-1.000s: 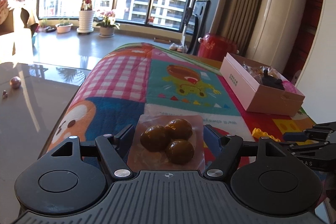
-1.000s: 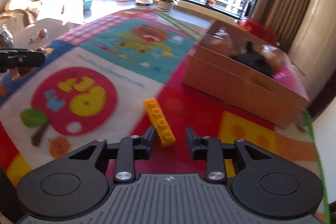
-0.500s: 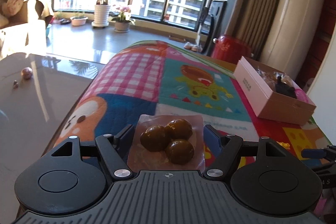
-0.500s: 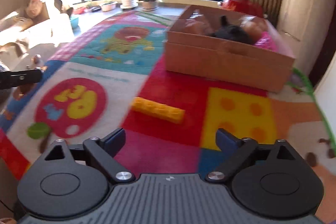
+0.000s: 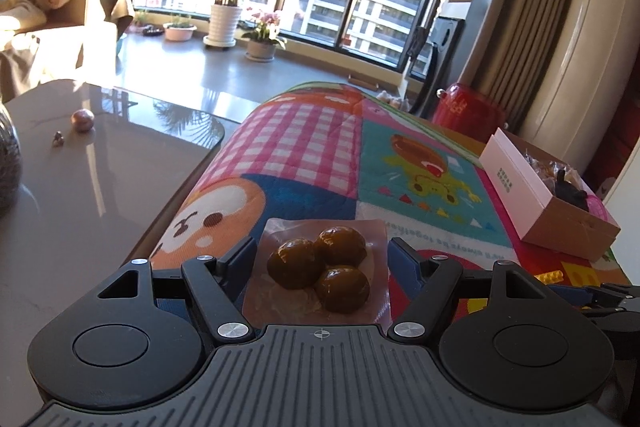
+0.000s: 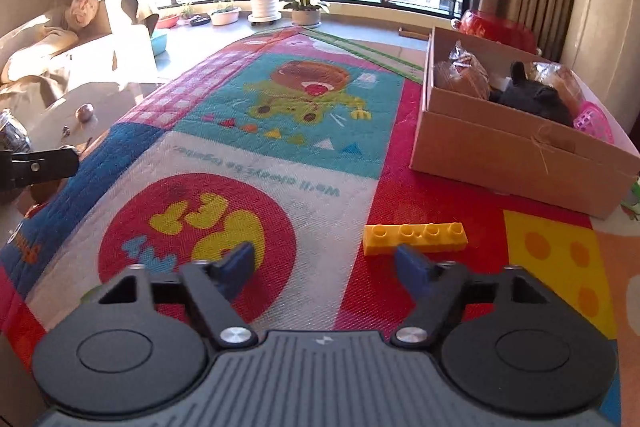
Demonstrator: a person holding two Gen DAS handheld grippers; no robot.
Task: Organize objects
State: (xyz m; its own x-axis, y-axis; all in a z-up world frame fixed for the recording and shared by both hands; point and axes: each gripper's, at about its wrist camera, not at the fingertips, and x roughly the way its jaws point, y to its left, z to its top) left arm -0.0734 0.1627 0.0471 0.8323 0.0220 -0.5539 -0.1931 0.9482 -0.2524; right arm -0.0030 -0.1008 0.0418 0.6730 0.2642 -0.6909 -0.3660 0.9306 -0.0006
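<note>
The vacuum pack of three brown eggs sits between the fingers of my left hand-held gripper; both pads bear on its side edges, so the pack is pinched and carried clear above the quilted mat. I judge the pack light but awkward: the film is slick and limp; the three lumps inside are firm yet likely to dent under hard pressure; the grip belongs on the flat sealed margins, not across the eggs.

The yellow brick lies flat on the red part of the mat, studs up, long side across my view; it rests just beyond the right fingertip of my right hand-held gripper, outside the gap. That gripper has just been closing from a wider spread; its jaws stand partly apart with nothing between them. I judge the brick rigid, light and not fragile; its smooth plastic faces may slip; the correct hold is across the two long side walls near mid-length, which calls for shifting right until the brick is centred in the gap.

The cardboard box stands on the mat beyond the brick, well apart from it; it already holds wrapped bread, a dark soft item and a pink mesh object. I judge it the destination for both pieces.

The mat covers a counter with a glossy grey top at left.
</note>
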